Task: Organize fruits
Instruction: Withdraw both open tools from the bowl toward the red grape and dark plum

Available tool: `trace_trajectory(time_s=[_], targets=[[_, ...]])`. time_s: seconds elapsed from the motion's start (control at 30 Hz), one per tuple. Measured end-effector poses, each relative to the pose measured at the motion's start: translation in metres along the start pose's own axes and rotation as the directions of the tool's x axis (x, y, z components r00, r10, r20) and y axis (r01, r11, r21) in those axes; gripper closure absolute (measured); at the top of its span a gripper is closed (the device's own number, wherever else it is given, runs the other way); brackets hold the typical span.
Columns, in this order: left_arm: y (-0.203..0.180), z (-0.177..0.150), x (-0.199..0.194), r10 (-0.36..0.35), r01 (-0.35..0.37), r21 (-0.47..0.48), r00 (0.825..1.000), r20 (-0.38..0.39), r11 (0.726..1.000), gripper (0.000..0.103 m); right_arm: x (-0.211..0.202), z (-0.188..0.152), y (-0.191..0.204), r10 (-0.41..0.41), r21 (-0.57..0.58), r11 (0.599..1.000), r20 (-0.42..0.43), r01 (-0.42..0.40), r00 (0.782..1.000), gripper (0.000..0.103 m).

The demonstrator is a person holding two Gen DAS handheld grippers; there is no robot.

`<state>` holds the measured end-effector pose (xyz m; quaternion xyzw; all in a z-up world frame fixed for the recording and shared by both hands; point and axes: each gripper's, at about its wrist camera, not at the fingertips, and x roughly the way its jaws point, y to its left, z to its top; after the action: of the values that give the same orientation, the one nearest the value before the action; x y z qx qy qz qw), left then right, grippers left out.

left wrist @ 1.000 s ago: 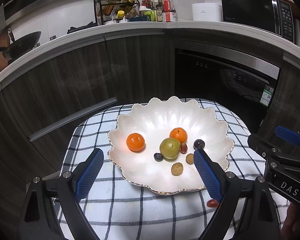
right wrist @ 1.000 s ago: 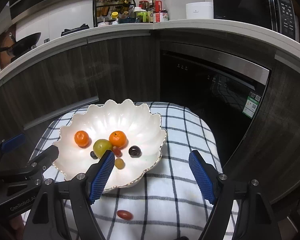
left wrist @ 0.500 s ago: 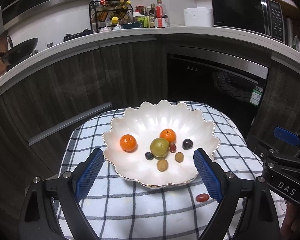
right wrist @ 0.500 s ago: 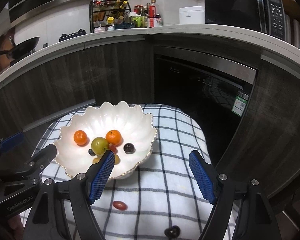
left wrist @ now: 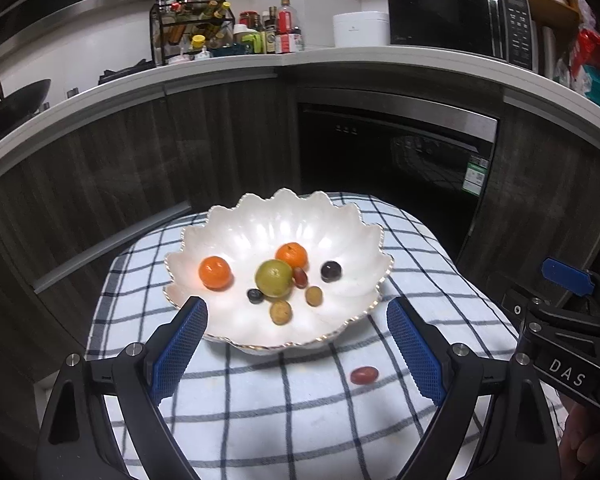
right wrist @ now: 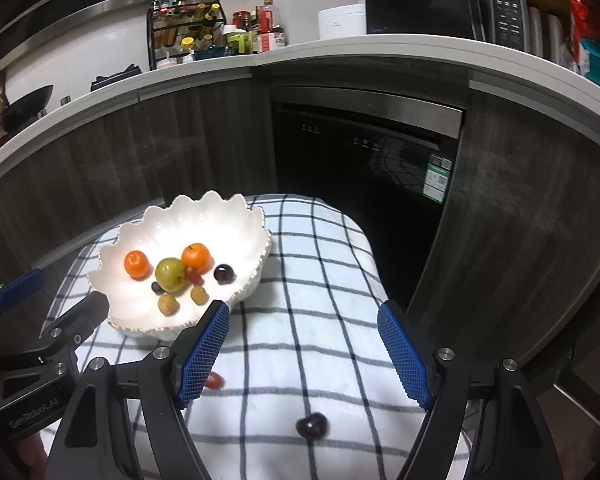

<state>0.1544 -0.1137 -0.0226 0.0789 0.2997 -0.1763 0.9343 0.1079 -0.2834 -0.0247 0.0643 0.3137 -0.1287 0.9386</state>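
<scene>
A white scalloped ceramic bowl with a thin gold rim (left wrist: 374, 240) sits on a white cloth checked with dark blue lines (left wrist: 300, 412), toward the far-left part of the covered surface. Inside the bowl, seen from the left wrist, a round yellow-green fruit (left wrist: 273, 278) lies at the centre, with one small orange mandarin (left wrist: 215, 272) at its 9 o'clock and a second orange mandarin (left wrist: 291, 255) touching it at 1 o'clock. A small oblong red grape tomato (left wrist: 300, 276) rests against the green fruit at 3 o'clock, a dark purple round cherry (left wrist: 331, 271) lies further out the same way, a small dark blueberry (left wrist: 255, 295) sits at 7 o'clock, and two small tan-brown round fruits (left wrist: 280, 312) (left wrist: 313, 295) lie at 6 and 4 o'clock. Outside the bowl, a loose red grape tomato (left wrist: 364, 375) lies on the cloth near the bowl's 5 o'clock edge, and from the right wrist a loose dark cherry (right wrist: 312, 426) lies nearer the camera, at 6 o'clock in that view. The left gripper (left wrist: 297, 354) hovers before the bowl with its blue-padded jaws spread wide, gripping nothing. The right gripper (right wrist: 302, 356) hangs over bare cloth at the bowl's 4 o'clock side, jaws likewise well apart and empty.
</scene>
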Motion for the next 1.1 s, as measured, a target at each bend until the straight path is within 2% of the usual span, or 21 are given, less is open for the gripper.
trace_trajectory(time_s=[0.4,0.73,1.1], targets=[[-0.015,-0.023,0.006,-0.073,0.074,0.018,0.997,-0.022,0.997,0.011,-0.009,-0.027,-0.016,-0.058,0.062,0.996,-0.022,0.059,0.998,0.026],[-0.025,-0.046,0.022,-0.120,0.122,0.031,0.990,-0.071,0.992,0.011,-0.004,-0.055,-0.015,-0.086,0.058,0.994,-0.059,0.090,0.994,0.026],[-0.034,-0.062,0.045,-0.153,0.161,0.052,0.980,-0.127,0.986,0.021,0.014,-0.073,-0.015,-0.094,0.026,0.995,-0.118,0.098,0.989,0.026]])
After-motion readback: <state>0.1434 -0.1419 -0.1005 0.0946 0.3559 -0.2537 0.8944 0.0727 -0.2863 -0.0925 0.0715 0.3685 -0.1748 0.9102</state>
